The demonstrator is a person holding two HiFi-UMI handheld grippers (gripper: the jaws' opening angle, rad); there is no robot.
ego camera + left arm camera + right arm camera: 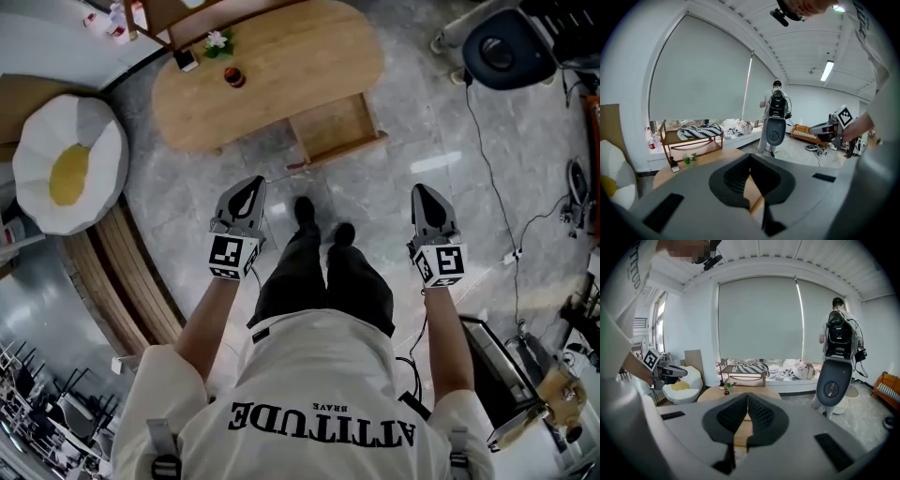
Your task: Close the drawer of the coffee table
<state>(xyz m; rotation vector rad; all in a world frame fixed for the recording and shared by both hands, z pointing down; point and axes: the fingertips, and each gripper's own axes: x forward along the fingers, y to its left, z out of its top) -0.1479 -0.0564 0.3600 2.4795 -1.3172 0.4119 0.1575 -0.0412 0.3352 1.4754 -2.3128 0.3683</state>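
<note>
An oval wooden coffee table stands ahead of me, its drawer pulled out toward me on the near side. My left gripper hangs over the floor short of the table, jaws shut and empty. My right gripper is level with it, to the right of the drawer, also shut with nothing held. In the left gripper view the closed jaws point at the table top. Through the right gripper view the shut jaws aim at the table too.
A small dark jar, a potted plant and a small bottle stand on the table. A fried-egg cushion lies on a wooden bench at left. A wheeled robot base and cables sit at right. Another person stands by the window.
</note>
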